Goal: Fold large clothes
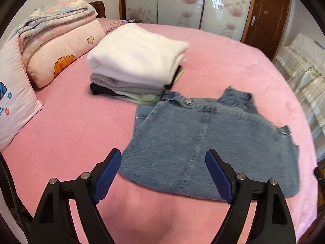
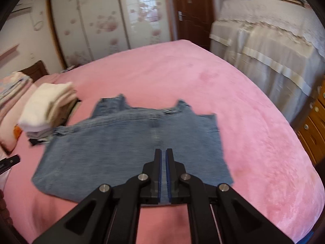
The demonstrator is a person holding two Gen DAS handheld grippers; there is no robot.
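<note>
Pink bed [image 1: 61,126]: clothes stack [image 1: 136,65] beside denim garment [image 1: 213,142]

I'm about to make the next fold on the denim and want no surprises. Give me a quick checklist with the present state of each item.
1. Denim garment lies flat on the bed: ok.
2. Left gripper open and holding nothing: ok.
3. Right gripper free of cloth: ok, though its jaws stand only a slit apart, too narrow to grasp.
4. Denim clear of the folded stack: not ok, its far corner reaches the stack's base.
5. Pictures sharp enough to pick a grasp point: not ok, blurred.
</note>
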